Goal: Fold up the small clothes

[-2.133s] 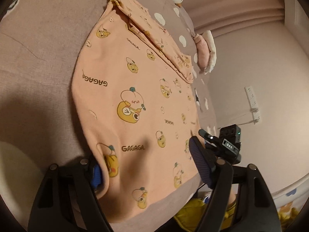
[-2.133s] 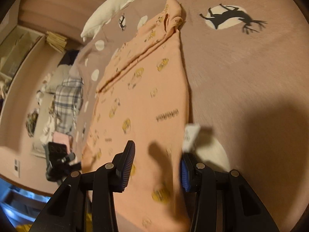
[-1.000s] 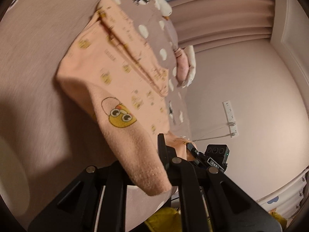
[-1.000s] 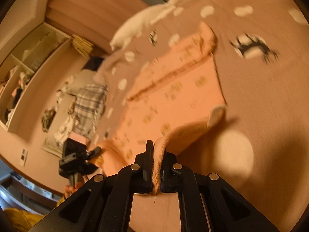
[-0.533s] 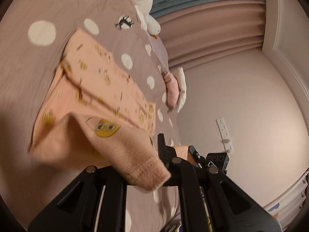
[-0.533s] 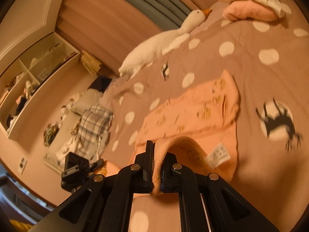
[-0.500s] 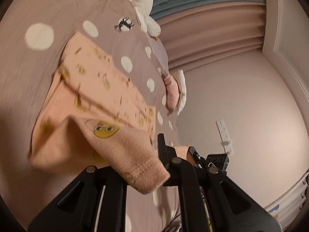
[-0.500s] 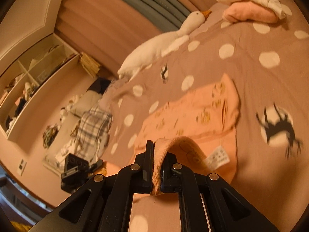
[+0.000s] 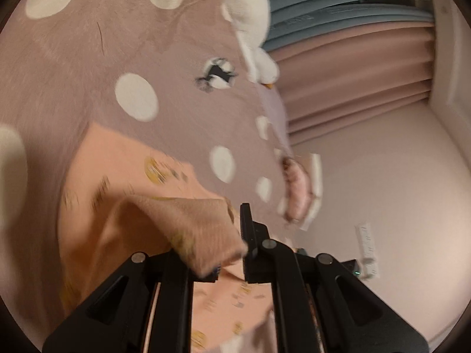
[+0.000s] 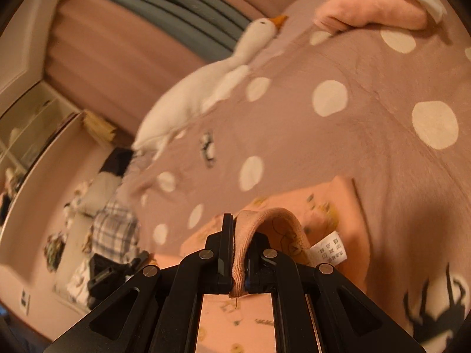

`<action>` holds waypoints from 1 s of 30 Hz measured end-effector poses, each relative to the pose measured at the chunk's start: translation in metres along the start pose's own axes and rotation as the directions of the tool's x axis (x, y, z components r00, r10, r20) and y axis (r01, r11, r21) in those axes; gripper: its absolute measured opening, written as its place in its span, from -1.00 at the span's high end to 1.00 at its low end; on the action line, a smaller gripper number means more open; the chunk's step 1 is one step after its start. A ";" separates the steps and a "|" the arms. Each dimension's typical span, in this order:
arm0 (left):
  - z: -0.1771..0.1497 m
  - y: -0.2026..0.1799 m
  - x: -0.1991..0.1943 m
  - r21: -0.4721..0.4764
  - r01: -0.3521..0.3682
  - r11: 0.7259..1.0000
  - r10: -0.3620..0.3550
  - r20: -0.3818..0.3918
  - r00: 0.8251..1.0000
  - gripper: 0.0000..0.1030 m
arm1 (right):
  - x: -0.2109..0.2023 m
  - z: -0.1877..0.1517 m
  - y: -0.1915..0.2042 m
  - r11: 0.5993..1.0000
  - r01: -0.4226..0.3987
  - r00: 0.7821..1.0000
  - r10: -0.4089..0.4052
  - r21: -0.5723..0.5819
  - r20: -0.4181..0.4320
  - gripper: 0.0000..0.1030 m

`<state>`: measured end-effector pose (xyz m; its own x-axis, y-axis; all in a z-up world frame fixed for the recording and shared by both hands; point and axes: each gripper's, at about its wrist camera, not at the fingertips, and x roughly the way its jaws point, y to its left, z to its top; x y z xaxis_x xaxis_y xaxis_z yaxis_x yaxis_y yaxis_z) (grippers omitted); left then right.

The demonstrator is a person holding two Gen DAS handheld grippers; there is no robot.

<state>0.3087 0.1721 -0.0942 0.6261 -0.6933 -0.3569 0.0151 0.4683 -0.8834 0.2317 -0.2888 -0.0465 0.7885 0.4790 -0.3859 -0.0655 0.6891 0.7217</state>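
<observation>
Pink curtains (image 9: 353, 67) hang behind the bed, a grey-blue one (image 10: 176, 20) beside them. Plain pink wall (image 9: 397, 191) with a socket (image 9: 366, 239). Shelves (image 10: 26, 135) far left, light warm and dim.

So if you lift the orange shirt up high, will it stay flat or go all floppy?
Probably floppy: the orange shirt already droops in a soft arch from the right gripper. It likely weighs little, since the left gripper holds it up by just an edge. The rest would probably drag across the bedspread.
</observation>
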 end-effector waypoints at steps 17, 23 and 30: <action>0.017 0.005 -0.017 0.238 -0.333 0.912 0.331 0.051 0.942 0.74 | -0.023 0.004 0.004 0.921 0.286 0.957 -0.287 -0.265 0.035 0.47; -0.020 -0.008 0.035 0.374 -0.253 0.892 0.329 -0.152 0.932 0.64 | 0.009 -0.038 0.035 0.870 0.189 0.958 -0.266 -0.455 -0.110 0.47; -0.020 0.007 0.088 0.366 -0.337 0.867 0.406 -0.127 0.905 0.70 | 0.061 -0.057 0.041 0.824 0.238 0.907 -0.378 -0.514 -0.185 0.47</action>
<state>0.3486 0.1035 -0.1373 0.4737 -0.5072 -0.7200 0.0871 0.8405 -0.5348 0.2425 -0.1999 -0.0733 0.6268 0.2745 -0.7292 -0.1805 0.9616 0.2069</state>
